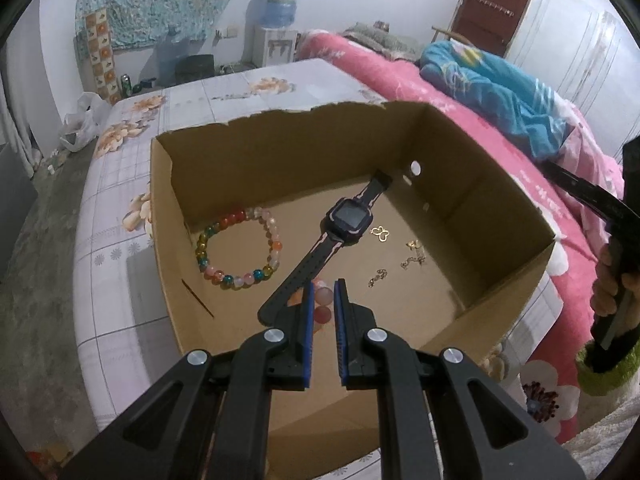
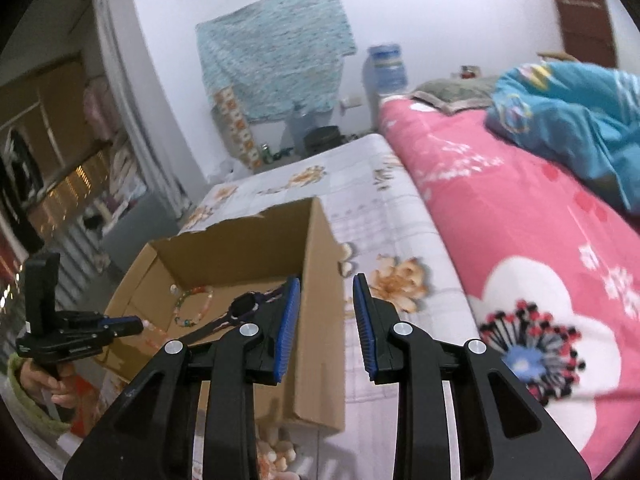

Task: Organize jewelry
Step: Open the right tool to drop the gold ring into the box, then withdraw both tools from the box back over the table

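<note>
An open cardboard box [image 1: 280,124] [image 2: 320,280] stands on the bed. On its floor lie a black smartwatch [image 1: 347,220] [image 2: 242,306], a multicoloured bead bracelet [image 1: 236,248] [image 2: 192,304], a gold butterfly charm [image 1: 380,234] and small gold chains [image 1: 412,258]. My left gripper [image 1: 324,286] [image 2: 138,325] is low over the box's near side, shut on a pink bead bracelet [image 1: 323,300] [image 2: 154,330] that hangs from its tips. My right gripper [image 2: 326,280] stands open just outside the box's right wall, with nothing between its fingers.
The box sits on a white floral sheet [image 2: 380,240] beside a pink flowered quilt [image 2: 500,208] and a blue blanket [image 1: 492,88]. A hand on a black handle [image 1: 616,296] shows at the right edge. A water dispenser [image 1: 280,8] stands against the far wall.
</note>
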Demonstrator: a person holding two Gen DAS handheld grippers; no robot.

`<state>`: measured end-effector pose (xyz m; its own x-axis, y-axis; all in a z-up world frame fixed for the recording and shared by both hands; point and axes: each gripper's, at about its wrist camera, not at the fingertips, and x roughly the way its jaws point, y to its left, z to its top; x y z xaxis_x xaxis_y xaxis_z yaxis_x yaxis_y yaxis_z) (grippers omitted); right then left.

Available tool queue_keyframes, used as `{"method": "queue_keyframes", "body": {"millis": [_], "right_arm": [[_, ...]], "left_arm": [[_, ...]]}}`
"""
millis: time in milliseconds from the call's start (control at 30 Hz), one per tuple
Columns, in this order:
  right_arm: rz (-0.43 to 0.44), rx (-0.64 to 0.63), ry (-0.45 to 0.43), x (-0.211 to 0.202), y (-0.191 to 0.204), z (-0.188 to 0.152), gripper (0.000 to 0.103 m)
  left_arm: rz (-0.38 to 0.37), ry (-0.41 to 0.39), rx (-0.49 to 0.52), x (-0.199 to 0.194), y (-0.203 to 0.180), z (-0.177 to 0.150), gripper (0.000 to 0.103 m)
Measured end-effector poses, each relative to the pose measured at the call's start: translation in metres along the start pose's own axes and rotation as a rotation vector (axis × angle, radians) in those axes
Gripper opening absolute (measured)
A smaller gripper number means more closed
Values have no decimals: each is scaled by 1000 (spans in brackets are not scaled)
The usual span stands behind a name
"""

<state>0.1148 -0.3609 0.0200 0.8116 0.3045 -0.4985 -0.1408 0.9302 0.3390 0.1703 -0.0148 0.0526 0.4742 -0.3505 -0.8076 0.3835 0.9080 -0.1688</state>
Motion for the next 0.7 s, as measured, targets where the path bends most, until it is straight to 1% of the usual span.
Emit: {"method": "queue_keyframes", "body": {"millis": [100,233,333,367,400,433,500,700], "right_arm": [[0,33,6,0,-9,-6,29],[13,78,7,1,-20,-10,29],[17,96,4,0,-25,-12,31],[18,99,4,0,-26,-13,31],[19,101,4,0,-27,-14,32],[19,103,3,-1,-28,-14,32],[21,107,-1,-4,-30,-14,32],[33,128,-4,-8,-33,-16,34]], "left_arm": [[29,21,9,3,-2,3,9],[19,45,6,3,-3,8,9],[51,86,24,8,-8,8,10],[46,114,13,10,-8,7,10],[35,129,1,11,-7,6,14],[18,136,-14,11,-6,5,15],[6,127,-24,6,-7,4,19],[3,50,-54,-23,-4,-2,21]]}}
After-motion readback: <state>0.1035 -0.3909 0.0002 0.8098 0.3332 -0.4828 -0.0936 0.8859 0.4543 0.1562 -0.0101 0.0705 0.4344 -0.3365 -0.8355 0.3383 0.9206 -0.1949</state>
